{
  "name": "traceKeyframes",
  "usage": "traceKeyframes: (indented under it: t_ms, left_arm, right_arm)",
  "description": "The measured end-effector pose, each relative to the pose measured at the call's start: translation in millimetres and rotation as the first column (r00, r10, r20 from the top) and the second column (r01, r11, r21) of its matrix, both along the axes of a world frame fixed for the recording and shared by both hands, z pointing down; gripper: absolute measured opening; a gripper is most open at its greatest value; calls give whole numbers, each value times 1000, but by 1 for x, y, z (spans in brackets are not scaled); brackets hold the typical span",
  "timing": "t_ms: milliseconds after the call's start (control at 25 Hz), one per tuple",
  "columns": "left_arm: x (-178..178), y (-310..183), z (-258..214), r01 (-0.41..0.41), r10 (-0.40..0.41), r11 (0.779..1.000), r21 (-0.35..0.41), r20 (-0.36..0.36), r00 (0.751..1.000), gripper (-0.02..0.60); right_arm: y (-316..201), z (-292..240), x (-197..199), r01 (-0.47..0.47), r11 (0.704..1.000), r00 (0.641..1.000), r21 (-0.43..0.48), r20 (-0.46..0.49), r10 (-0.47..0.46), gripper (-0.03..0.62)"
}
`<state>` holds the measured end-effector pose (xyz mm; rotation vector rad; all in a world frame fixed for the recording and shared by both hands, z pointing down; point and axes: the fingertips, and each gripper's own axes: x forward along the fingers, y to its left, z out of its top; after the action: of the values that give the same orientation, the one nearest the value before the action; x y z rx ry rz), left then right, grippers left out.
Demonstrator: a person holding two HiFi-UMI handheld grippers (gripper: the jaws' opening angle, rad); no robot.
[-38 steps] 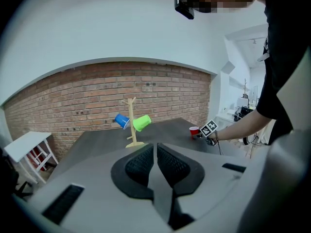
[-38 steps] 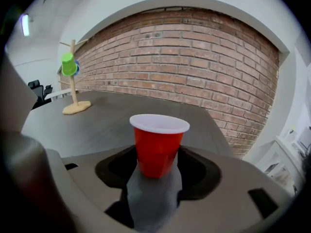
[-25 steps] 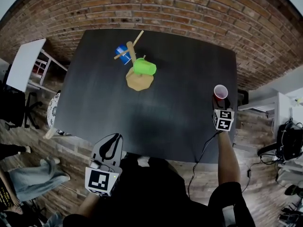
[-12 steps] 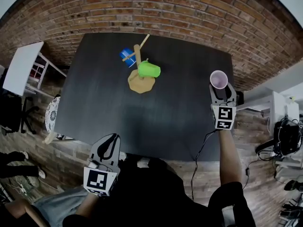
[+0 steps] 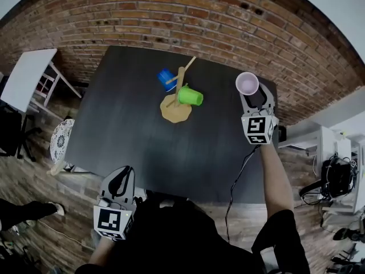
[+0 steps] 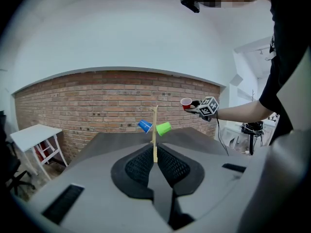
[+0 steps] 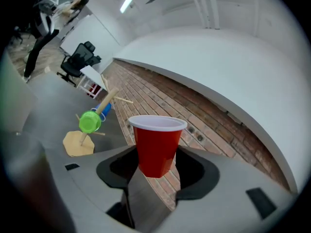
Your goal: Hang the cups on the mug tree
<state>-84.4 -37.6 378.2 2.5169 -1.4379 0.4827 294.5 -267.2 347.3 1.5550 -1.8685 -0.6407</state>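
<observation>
A wooden mug tree [image 5: 179, 90] stands at the far middle of the black table [image 5: 120, 124]. A blue cup [image 5: 166, 79] hangs on its left peg and a green cup [image 5: 191, 96] on its right peg. My right gripper [image 5: 251, 96] is raised to the right of the tree and shut on a red cup [image 5: 247, 84] with a white inside. In the right gripper view the red cup [image 7: 156, 147] stands upright between the jaws, with the tree [image 7: 97, 115] off to the left. My left gripper [image 5: 121, 176] is shut and empty at the table's near edge.
A brick wall runs behind the table. A white side table [image 5: 25, 73] and a dark chair [image 5: 14, 133] stand at the left. A cable [image 5: 235, 178] hangs from the right gripper over the table's near right corner.
The right gripper has risen with the red cup and moved farther back, level with the tree. The left gripper has drifted slightly along the near edge, still shut.
</observation>
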Motion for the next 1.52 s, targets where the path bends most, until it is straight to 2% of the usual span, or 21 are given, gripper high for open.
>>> traceKeyframes:
  t_ms: [280,560,840,1040,1160,1320,1520]
  left_arm:
    - [-38,-1,1,93,-93,996,-7,-6,996,34]
    - [-59,-2,6,146,-146,989,-25,-4,989,34]
    - [-67,-9,10,166,-167,985,-41,-7,986,34]
    - [-69,-13,12,166,-167,985,-45,-12,986,34]
    - [-69,-15,13,168,-169,985,-46,-15,986,34]
    - [-66,-15,13,166,-166,985,-46,-14,986,34]
    - [-69,-16,13,170,-171,984,-55,-12,985,34]
  right_arm:
    - [-57,-2,-51,82,997,979,-10,-188,-83,264]
    - [-108,9,-76,76,997,921,-21,-382,-78,264]
    - [-131,3,-104,129,992,857,-9,-503,-116,264]
    - [-138,2,-109,130,991,831,-4,-545,-112,264]
    - [-139,3,-113,143,990,784,4,-611,-111,264]
    - [-141,9,-123,168,986,681,12,-724,-107,264]
    - [-135,11,-147,238,971,583,36,-804,-113,264]
